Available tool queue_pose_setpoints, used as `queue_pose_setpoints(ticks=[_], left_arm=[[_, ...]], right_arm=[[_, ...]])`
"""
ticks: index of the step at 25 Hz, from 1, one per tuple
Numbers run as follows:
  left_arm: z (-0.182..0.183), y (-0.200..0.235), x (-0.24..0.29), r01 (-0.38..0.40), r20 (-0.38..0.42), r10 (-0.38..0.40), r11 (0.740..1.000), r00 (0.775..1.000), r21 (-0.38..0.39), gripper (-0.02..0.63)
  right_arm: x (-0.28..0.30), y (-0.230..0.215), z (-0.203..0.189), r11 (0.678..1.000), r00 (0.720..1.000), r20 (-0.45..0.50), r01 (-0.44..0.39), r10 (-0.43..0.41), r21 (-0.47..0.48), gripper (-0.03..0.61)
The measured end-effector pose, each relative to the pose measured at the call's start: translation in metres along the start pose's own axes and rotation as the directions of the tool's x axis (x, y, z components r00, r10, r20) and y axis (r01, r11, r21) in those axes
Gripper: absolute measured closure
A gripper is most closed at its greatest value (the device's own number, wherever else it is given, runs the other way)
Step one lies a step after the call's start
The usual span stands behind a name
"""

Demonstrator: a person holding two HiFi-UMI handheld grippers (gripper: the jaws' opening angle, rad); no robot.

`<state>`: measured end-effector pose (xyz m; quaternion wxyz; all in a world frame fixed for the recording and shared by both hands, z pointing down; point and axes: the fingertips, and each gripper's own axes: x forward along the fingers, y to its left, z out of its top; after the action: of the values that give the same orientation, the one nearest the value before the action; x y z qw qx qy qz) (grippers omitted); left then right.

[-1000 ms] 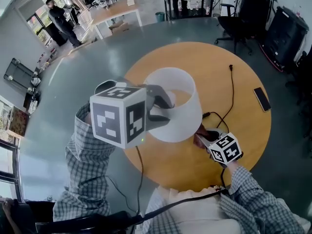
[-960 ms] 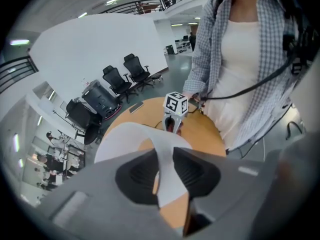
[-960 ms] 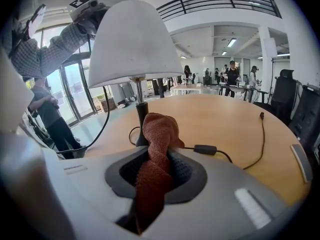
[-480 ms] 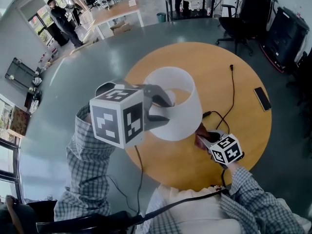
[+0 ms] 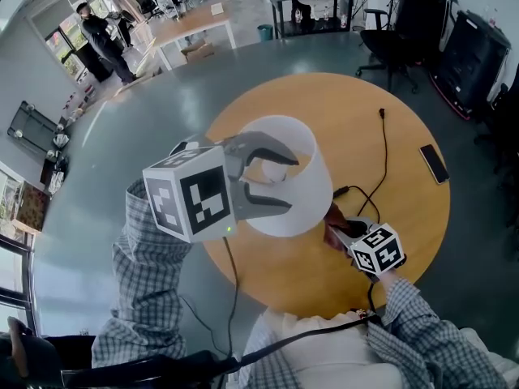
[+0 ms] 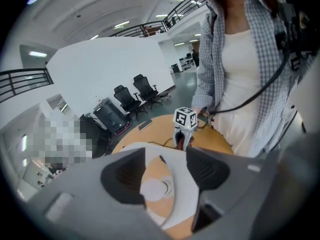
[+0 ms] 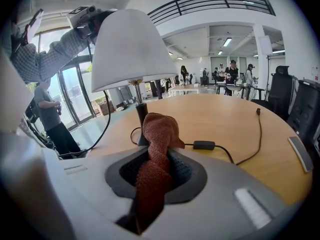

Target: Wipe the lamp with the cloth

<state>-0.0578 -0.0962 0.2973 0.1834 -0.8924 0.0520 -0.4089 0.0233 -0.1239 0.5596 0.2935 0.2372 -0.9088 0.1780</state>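
Cloth [image 7: 156,134] between jaws of right gripper [image 7: 157,170]

Round wooden table [image 5: 349,108]: lamp [image 5: 313,190] standing, black cord [image 5: 384,148] trailing, dark phone [image 5: 434,164] near edge.

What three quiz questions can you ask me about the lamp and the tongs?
1. True or false: the right tongs grip a reddish-brown cloth.
2. Pick one: what sits between the left tongs? A: the lampshade rim. B: a phone. C: a cup.
3. Fill the gap: the lamp stands on a round wooden ____.

Key:
1. True.
2. A. The left tongs have just been opening and stand apart on either side of the rim.
3. table.
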Motion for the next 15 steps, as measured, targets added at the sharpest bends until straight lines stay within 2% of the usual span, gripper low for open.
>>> queue_pose_setpoints(ticks=[3, 5, 7, 9, 11, 12, 13, 15], left_arm=[[-0.002, 0.003, -0.002, -0.030, 0.015, 0.030, 1.000, 0.999, -0.008, 0.356], [0.000, 0.009, -0.008, -0.083, 0.051, 0.084, 0.996, 0.995, -0.025, 0.356], [0.003, 0.017, -0.022, -0.162, 0.094, 0.165, 0.986, 0.982, -0.044, 0.356], [0.006, 0.024, -0.042, -0.253, 0.138, 0.259, 0.965, 0.956, -0.062, 0.359], [0.000, 0.023, -0.064, -0.337, 0.189, 0.359, 0.931, 0.914, -0.142, 0.399], [-0.007, 0.019, -0.075, -0.374, 0.210, 0.417, 0.902, 0.884, -0.216, 0.452], [-0.016, 0.015, -0.086, -0.408, 0.225, 0.480, 0.862, 0.848, -0.300, 0.504], [-0.032, 0.006, -0.108, -0.458, 0.257, 0.598, 0.771, 0.759, -0.443, 0.609]], right_arm=[[0.000, -0.002, 0.000, 1.000, 1.000, 0.003, 0.005, -0.005, 0.005, 0.508], [-0.001, -0.005, -0.001, 1.000, 1.000, 0.005, 0.009, -0.009, 0.006, 0.508], [-0.003, -0.007, -0.002, 1.000, 1.000, 0.004, 0.015, -0.015, 0.005, 0.508], [-0.006, -0.008, -0.004, 1.000, 1.000, -0.005, 0.021, -0.021, -0.008, 0.508], [-0.007, -0.005, -0.007, 0.999, 0.999, -0.027, 0.027, -0.028, -0.044, 0.508], [-0.005, -0.002, -0.010, 0.997, 0.998, -0.044, 0.031, -0.034, -0.074, 0.508], [-0.003, 0.002, -0.012, 0.993, 0.997, -0.066, 0.034, -0.042, -0.113, 0.508], [0.005, 0.012, -0.022, 0.977, 0.991, -0.119, 0.031, -0.057, -0.211, 0.508]])
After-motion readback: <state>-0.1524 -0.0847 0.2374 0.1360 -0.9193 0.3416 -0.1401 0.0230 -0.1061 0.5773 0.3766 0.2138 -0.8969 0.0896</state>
